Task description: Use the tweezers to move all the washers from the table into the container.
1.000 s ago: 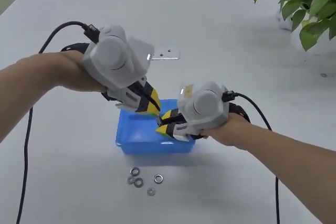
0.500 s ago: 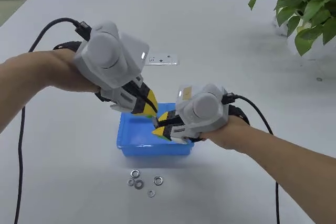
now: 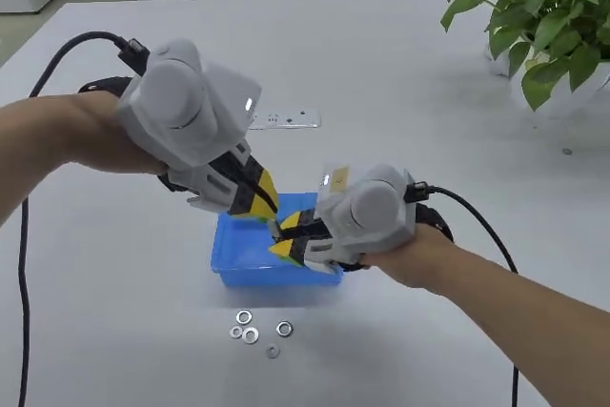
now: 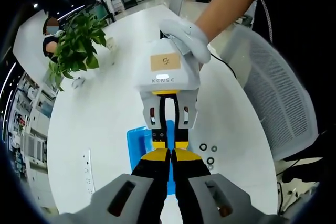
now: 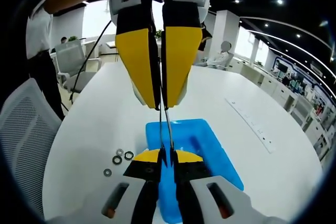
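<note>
Thin dark tweezers run between the two grippers above the blue container. My left gripper comes in from the upper left and is shut on one end of them. My right gripper faces it tip to tip and is shut on the other end. In the right gripper view my own jaws close on the tweezers, with the left gripper just above. Several metal washers lie on the white table in front of the container, loose washers to its left in that view.
A white power strip lies on the table behind the container. A potted plant stands at the far right. An office chair stands past the table's edge. The container looks bare inside.
The head camera has shifted. Both grippers stay tip to tip over the container and have drifted slightly left. The washers have not moved.
</note>
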